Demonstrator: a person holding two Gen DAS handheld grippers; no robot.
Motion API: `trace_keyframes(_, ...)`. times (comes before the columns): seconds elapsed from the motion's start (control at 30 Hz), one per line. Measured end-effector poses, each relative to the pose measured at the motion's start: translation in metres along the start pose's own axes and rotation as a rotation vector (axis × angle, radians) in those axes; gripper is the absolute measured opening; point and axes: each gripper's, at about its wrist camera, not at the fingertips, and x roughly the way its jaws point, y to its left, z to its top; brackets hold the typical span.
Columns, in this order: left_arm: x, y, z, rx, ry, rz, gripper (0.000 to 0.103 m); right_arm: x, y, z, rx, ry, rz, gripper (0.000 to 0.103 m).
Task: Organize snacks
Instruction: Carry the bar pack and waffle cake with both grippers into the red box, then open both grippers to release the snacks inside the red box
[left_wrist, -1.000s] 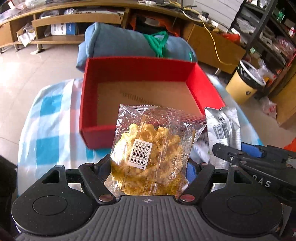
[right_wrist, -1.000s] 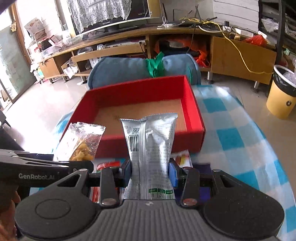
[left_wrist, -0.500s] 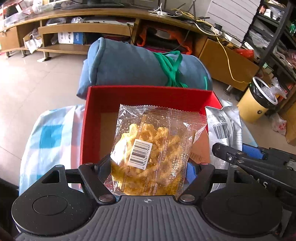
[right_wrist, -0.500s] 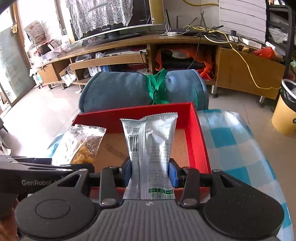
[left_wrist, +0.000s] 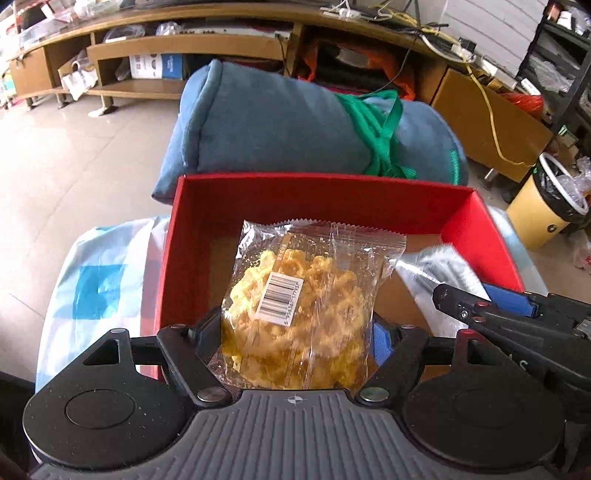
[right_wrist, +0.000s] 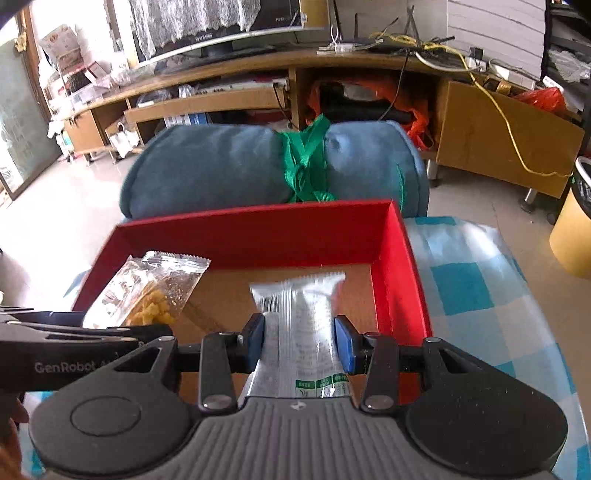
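My left gripper (left_wrist: 295, 334) is shut on a clear packet of yellow crackers (left_wrist: 295, 314) and holds it over the left half of the red box (left_wrist: 325, 194). The right gripper (right_wrist: 299, 341) is shut on a silver snack packet (right_wrist: 297, 314), which hangs over the box's (right_wrist: 258, 227) brown floor near its right wall. In the right wrist view the cracker packet (right_wrist: 155, 291) shows at the left, above the left gripper's black body. In the left wrist view the silver packet (left_wrist: 436, 266) and the right gripper's tip sit at the right, blurred.
The box rests on a blue-and-white checked cloth (right_wrist: 476, 280). A rolled blue cushion (left_wrist: 280, 122) tied with a green strap lies just behind the box. A yellow bin (left_wrist: 543, 214) stands on the floor at the right. Wooden shelving (right_wrist: 258, 96) runs along the back.
Both grippers have moved forward with their packets, from in front of the box's near wall to over its inside. The grips are unchanged.
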Motion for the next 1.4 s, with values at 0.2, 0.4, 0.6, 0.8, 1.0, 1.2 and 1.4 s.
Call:
trace_keyframes(0.2,0.015,-0.002,-0.003,0.009,0.036,0.032,0.081,0.016,-0.001,-0.001,-0.015,0.016,-0.011,0.036)
trace_keyframes(0.4,0.022,-0.004,-0.003,0.02,0.04,0.052,0.082,0.03,-0.002,-0.002,-0.031,0.026,-0.022,0.036)
trace_keyframes(0.6,0.023,-0.005,-0.003,0.036,0.04,0.062,0.082,0.035,0.0,0.001,-0.043,0.025,-0.026,0.037)
trace_keyframes(0.8,0.019,-0.006,-0.002,0.033,0.034,0.067,0.085,0.031,-0.003,0.002,-0.025,0.024,-0.024,0.04)
trace_keyframes(1.0,0.007,-0.009,-0.002,0.052,-0.01,0.088,0.087,0.019,0.001,0.005,-0.045,-0.011,-0.054,0.043)
trace_keyframes(1.2,-0.002,-0.008,-0.001,0.034,-0.023,0.079,0.088,0.001,0.004,0.007,-0.042,-0.045,-0.055,0.045)
trace_keyframes(1.4,-0.02,-0.006,-0.003,0.037,-0.048,0.06,0.089,-0.018,0.005,0.007,-0.032,-0.07,-0.044,0.05)
